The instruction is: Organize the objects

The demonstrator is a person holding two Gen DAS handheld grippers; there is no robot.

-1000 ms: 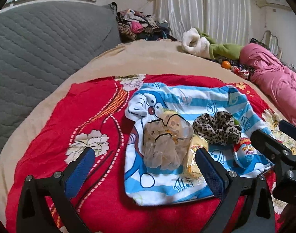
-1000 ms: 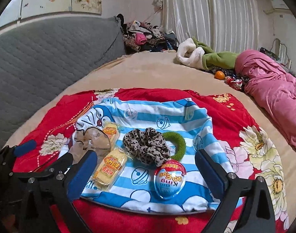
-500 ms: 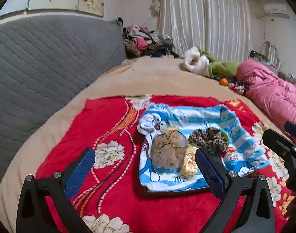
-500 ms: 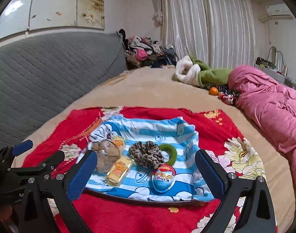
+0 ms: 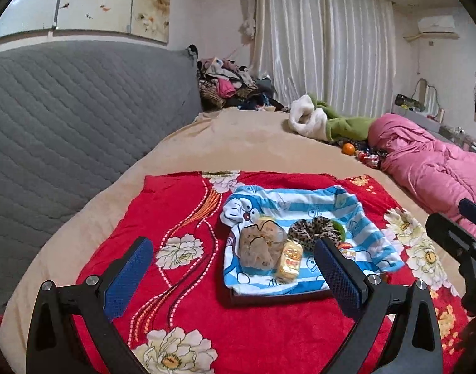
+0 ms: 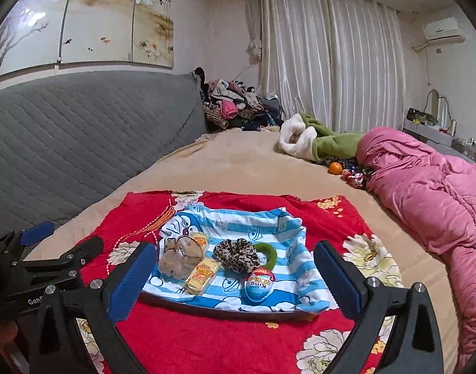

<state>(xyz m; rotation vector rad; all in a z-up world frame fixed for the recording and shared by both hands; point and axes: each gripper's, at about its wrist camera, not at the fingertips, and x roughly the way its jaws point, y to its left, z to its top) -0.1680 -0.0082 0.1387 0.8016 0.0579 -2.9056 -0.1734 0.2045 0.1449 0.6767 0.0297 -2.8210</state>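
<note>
Left gripper [image 5: 233, 269] released, jaws wide, holding nothing, above red floral blanket [image 5: 175, 218]. Right gripper [image 6: 235, 275] also spread, empty. Tray [image 6: 225, 311] draped in blue striped cloth [image 6: 253, 221] sits at 12 o'clock from both. On it: beige mesh pouch [image 6: 178, 257] at 9, yellow snack pack [image 6: 202, 275] just beside, leopard scrunchie [image 6: 236, 254] centre, green ring [image 6: 269, 252] touching it at 3, egg toy [image 6: 259, 283] at 6.

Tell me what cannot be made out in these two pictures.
- Tray: both views, only its dark front edge shows; the striped cloth covers the rest.
- Green ring: right view, the leopard scrunchie hides part of it.
- Egg: left view, mostly behind the left gripper's finger.
- Snack pack: label too small to read.
</note>
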